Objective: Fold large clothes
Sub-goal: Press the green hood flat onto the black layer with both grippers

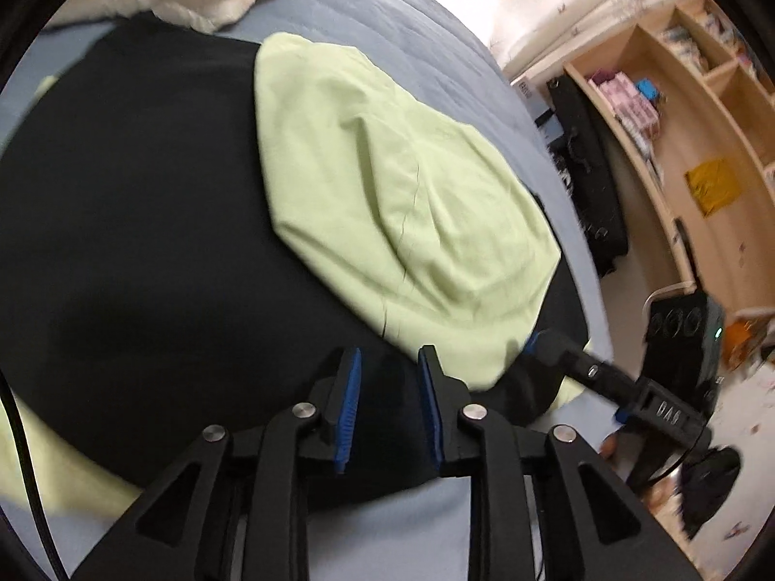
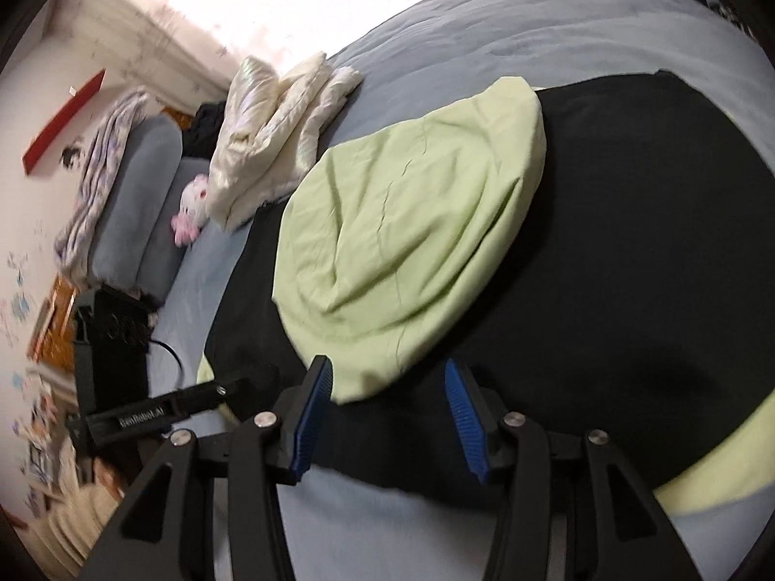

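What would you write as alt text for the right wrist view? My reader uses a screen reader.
A folded pale green cloth lies on a wide black garment spread over a grey-blue bed cover, with the right gripper open at the garment's near edge. A crumpled cream garment lies farther back, and the left gripper enters at lower left.

Left tool (image 1: 390,363) and right tool (image 2: 387,373) hover side by side, jaws apart.
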`<state>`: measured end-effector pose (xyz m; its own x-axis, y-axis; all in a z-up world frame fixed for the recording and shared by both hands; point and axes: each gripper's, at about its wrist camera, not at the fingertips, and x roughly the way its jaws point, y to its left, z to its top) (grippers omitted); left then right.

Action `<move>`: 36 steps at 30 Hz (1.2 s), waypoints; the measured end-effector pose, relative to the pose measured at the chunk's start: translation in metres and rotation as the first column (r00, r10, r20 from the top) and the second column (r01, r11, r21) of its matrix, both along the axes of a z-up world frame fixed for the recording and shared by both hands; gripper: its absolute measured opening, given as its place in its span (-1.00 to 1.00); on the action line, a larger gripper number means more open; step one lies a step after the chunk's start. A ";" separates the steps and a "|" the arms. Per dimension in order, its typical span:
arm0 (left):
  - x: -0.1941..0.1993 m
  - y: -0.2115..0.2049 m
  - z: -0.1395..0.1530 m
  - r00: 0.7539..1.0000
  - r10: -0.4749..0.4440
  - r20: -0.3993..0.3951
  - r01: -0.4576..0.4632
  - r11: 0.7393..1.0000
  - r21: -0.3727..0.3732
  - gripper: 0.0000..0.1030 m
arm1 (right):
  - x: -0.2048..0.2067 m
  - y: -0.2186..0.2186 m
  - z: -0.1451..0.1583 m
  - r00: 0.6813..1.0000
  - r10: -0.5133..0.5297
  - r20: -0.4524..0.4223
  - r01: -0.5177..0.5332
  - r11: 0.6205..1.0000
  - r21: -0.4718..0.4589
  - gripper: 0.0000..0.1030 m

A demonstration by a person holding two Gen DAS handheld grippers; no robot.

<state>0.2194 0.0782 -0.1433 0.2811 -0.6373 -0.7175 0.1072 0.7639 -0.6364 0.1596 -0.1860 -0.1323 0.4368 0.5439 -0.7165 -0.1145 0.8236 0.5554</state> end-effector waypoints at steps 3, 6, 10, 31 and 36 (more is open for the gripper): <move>0.017 -0.003 -0.013 0.999 0.036 -0.031 -0.039 0.996 -0.086 -0.53 | 0.008 0.001 -0.008 1.000 -0.010 -0.004 0.010 0.999 0.035 -0.05; 0.029 -0.008 -0.021 0.998 0.052 -0.038 -0.057 0.990 -0.132 -0.51 | 0.016 -0.002 -0.020 0.999 -0.039 -0.022 0.041 0.996 0.075 -0.05; 0.037 -0.017 -0.028 0.993 0.103 -0.058 -0.110 0.986 -0.125 -0.57 | 0.021 -0.006 -0.028 0.994 -0.106 -0.021 0.108 0.985 0.133 -0.06; -0.006 -0.054 -0.001 0.995 0.099 -0.001 -0.096 0.966 0.239 -0.47 | -0.003 0.019 -0.020 0.983 -0.177 -0.053 0.181 0.981 0.066 -0.78; -0.006 -0.056 -0.001 0.996 0.088 0.027 -0.092 0.962 0.255 -0.35 | -0.001 0.014 -0.026 0.980 -0.187 -0.066 0.188 0.982 0.002 -0.74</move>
<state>0.2133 0.0225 -0.1442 0.3413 -0.4044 -0.8485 0.0385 0.9080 -0.4172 0.1586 -0.1722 -0.1579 0.4841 0.4626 -0.7427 0.0783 0.8225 0.5633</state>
